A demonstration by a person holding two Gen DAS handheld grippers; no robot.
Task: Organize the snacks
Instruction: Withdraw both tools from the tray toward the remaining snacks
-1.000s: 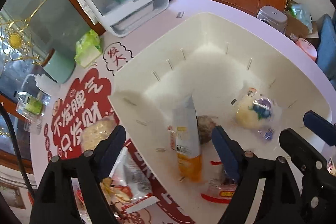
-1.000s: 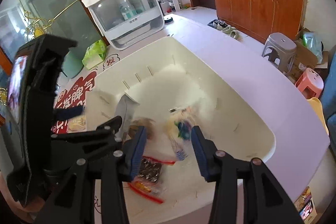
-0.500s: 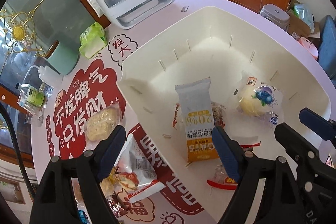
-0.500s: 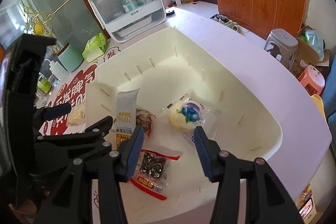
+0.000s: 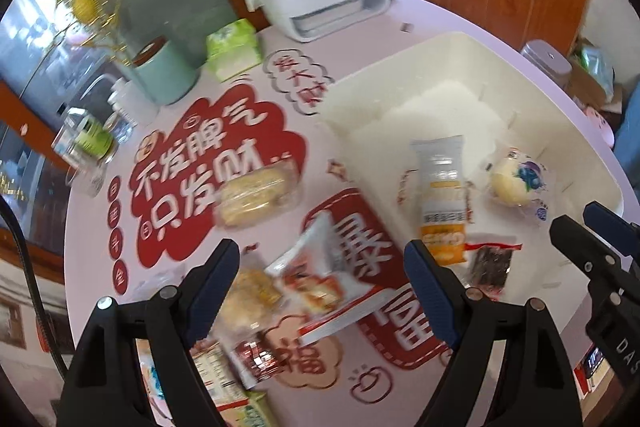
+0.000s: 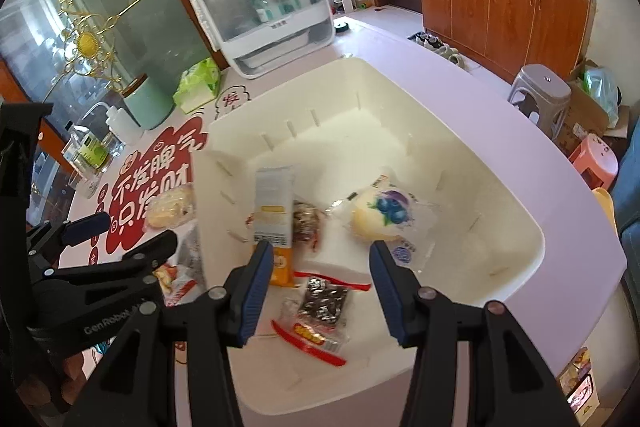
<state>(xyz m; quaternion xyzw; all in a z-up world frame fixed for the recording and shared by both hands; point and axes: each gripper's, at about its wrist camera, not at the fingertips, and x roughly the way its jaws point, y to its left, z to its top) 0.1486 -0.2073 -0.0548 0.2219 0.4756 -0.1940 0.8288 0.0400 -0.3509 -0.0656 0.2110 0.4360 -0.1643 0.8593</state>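
The left tool (image 5: 322, 277), wide open and holding nothing, has swung away from the bin (image 5: 460, 51) in its own view: a second ago it looked down into the bin, and now its fingers frame the loose snacks on the table (image 5: 432, 15), above all a red-and-white pack (image 5: 320, 283) between them, with a yellow cake (image 5: 256, 193) further off on the red mat and more wrappers blurred near the lower edge. The tall pack (image 5: 440, 195) that was falling over a second ago lies flat in the bin beside the blueberry bun (image 5: 516, 179) and the dark bar (image 5: 490, 265). In the right view, the right tool (image 6: 320, 283) is also wide open and empty, hovering over the bin's near end much as before, with the dark bar (image 6: 322, 307) just below its fingers and the bun (image 6: 384, 213) and tall pack (image 6: 274, 211) beyond. Judging by this, one drop is done and the left tool is lining up the next pick; several snacks are not yet binned.
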